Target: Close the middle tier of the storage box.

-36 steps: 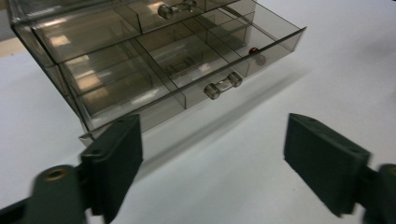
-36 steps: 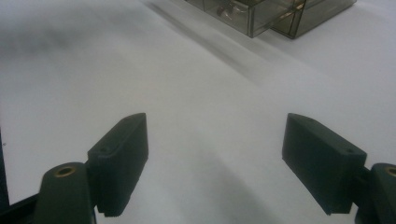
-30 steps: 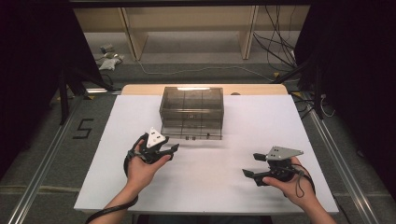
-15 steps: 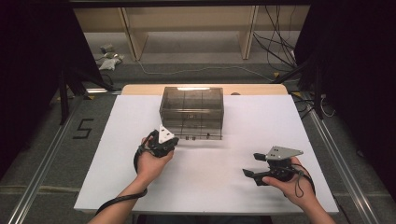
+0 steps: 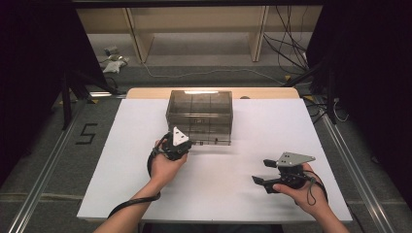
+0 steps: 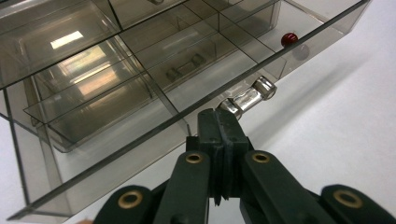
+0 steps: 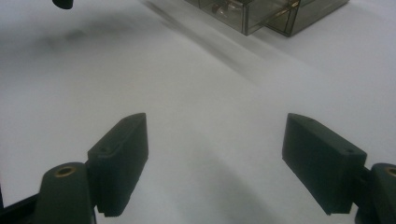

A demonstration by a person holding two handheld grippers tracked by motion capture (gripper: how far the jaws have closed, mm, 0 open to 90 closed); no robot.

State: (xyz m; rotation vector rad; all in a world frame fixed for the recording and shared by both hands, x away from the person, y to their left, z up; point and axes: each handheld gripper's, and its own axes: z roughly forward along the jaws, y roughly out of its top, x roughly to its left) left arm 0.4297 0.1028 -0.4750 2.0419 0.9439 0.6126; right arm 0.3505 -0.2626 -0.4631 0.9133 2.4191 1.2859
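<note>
Since the earlier frames, the left gripper has been brought forward from the open table to the front of the box, while the right gripper has been kept in place near the table's right front. In the left gripper view the left gripper's jaws are seen pressed together, their tips at the chrome handle of a drawer low on the box's front; whether the handle is actually pinched cannot be told, since the tips cover its near end. The closed tips are set at the handle presumably so that the drawer can be drawn out, and it already stands slightly proud of the box. A red bead is seen in a far compartment. The right gripper is held spread, its jaws wide apart above the bare white table, well apart from the box, probably in readiness to steady the box or to take something from a drawer once one is opened.
</note>
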